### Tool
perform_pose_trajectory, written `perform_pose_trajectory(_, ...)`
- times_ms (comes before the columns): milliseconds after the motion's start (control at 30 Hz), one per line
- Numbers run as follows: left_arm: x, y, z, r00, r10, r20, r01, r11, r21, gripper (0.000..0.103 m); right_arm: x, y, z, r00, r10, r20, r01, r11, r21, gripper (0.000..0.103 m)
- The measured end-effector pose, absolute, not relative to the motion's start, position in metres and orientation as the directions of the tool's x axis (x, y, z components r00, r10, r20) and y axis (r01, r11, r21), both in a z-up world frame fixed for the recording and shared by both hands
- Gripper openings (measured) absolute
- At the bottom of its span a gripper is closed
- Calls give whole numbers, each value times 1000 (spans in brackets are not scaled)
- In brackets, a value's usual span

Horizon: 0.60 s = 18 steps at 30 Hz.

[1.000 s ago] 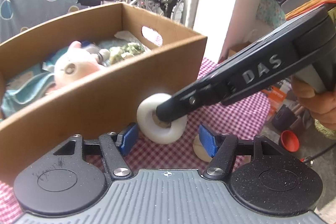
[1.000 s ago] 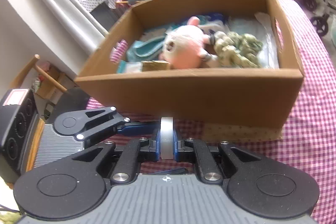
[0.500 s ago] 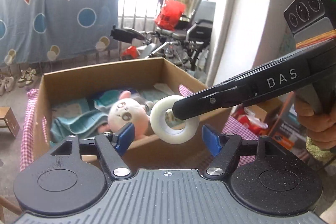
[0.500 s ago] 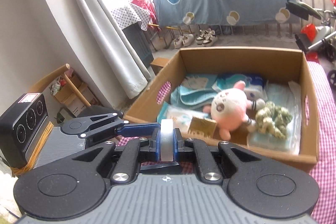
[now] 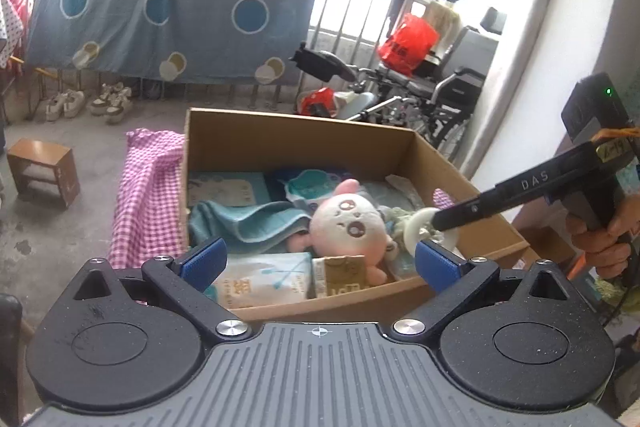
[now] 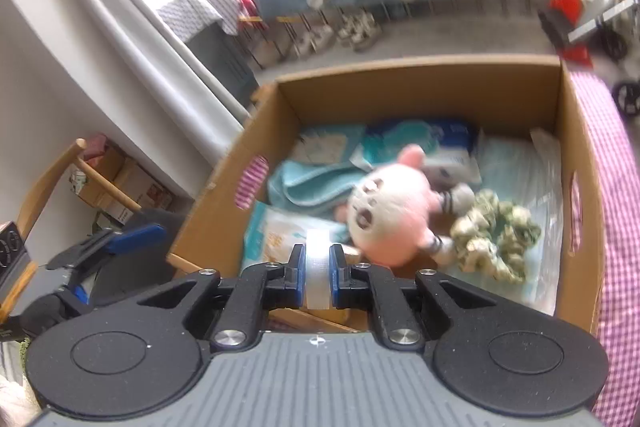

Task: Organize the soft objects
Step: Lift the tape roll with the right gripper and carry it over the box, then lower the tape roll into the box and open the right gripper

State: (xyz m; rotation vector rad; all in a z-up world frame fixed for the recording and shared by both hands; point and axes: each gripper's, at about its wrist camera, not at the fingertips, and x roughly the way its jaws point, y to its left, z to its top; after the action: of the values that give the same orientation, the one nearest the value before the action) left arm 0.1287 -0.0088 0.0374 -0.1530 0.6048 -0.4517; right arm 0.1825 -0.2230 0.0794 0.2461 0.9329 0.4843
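My right gripper (image 6: 318, 275) is shut on a white soft ring (image 6: 318, 267) and holds it above the near edge of a cardboard box (image 6: 420, 83). In the left wrist view the ring (image 5: 420, 227) hangs over the box's right side, by a pink and white plush toy (image 5: 348, 223). The box (image 5: 300, 135) also holds a teal towel (image 5: 244, 223), tissue packs (image 5: 264, 279) and a green scrunchie (image 6: 496, 235). My left gripper (image 5: 320, 263) is open and empty, in front of the box.
The box stands on a pink checked cloth (image 5: 148, 187). A blue patterned sheet (image 5: 160, 7) hangs behind, with shoes (image 5: 88, 103) under it. A wheelchair (image 5: 420, 91) stands at the back right. A small wooden box (image 5: 44, 171) is on the floor at the left.
Both grippers have risen from beside the box wall to above it. The right gripper has carried the white ring over the box's inside. The left gripper stays open.
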Motion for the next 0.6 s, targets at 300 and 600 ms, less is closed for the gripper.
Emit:
perform_pose_trajectory(300, 148, 15, 38, 765, -391, -511, 284, 918, -277, 101, 236, -229, 16, 247, 477, -844, -196, 877, 438, 13)
perform_pose_trajectory(600, 161, 19, 28, 748, -408, -523, 291, 911, -293, 101, 263, -221, -23, 72, 492, -868, -144, 866, 479, 13)
